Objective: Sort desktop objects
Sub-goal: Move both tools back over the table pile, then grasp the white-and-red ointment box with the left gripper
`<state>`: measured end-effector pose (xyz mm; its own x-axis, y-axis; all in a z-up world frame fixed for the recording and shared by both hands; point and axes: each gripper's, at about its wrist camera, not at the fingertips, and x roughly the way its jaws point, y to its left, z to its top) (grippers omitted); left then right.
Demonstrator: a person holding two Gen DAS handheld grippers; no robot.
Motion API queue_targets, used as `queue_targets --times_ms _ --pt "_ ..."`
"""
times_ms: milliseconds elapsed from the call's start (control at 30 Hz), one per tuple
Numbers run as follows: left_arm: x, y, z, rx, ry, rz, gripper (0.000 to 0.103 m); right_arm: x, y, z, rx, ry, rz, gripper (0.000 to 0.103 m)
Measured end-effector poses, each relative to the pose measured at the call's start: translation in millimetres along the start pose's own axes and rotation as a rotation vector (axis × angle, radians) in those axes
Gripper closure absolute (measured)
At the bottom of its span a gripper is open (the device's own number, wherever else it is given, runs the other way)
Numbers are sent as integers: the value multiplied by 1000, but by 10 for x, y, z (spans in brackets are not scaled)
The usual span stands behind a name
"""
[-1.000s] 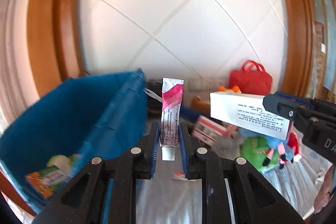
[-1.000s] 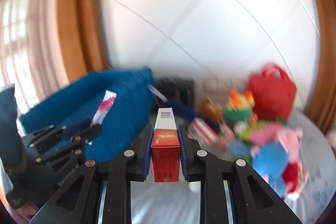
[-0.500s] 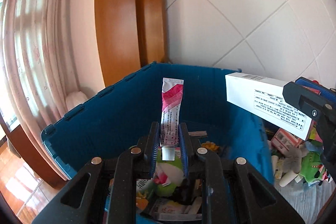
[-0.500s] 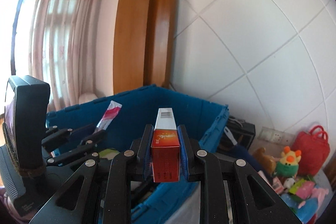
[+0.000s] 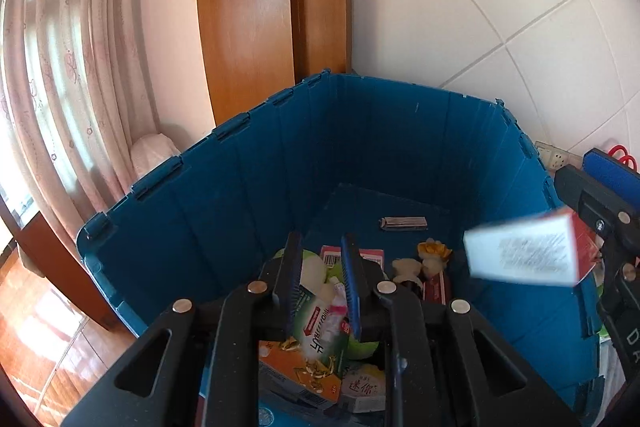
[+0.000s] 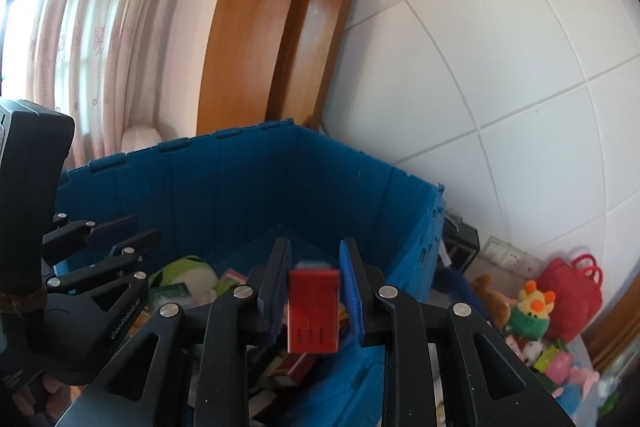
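Observation:
Both grippers hang over the open blue bin. My right gripper is opening its jaws. The red and white box shows blurred and tilted between and below them, with no pad pressing on it. My left gripper holds its jaws a narrow gap apart with nothing standing between them. A white and pink tube lies just under those pads on the bin's contents.
The bin holds an orange box, a green plush, a small toy and a silver strip. Right of the bin lie a red bag and plush toys. Behind stand a wooden frame, curtain and tiled wall.
Both grippers swung left from the desk pile to above the bin. The tube has gone from the left pads. The right jaws have widened and the box has slipped down.

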<state>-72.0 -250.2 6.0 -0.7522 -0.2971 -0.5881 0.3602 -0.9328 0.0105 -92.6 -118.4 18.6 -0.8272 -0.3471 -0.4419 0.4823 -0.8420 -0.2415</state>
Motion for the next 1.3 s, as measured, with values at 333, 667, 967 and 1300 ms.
queue_targets --times_ms 333,667,967,1300 --pt "-164 95 -104 -23 -44 -98 83 -472 -201 -138 52 -81 -68 3" --pt "-723 -329 -203 7 -248 -136 74 -1123 -1063 -798 225 -66 -249 0" --pt "-1067 -1370 -341 122 -264 -355 65 -1699 -2318 -1775 409 35 -514 0" --pt "-629 -2867 -643 163 -100 -419 18 -1890 -3847 -2898 540 226 -640 0"
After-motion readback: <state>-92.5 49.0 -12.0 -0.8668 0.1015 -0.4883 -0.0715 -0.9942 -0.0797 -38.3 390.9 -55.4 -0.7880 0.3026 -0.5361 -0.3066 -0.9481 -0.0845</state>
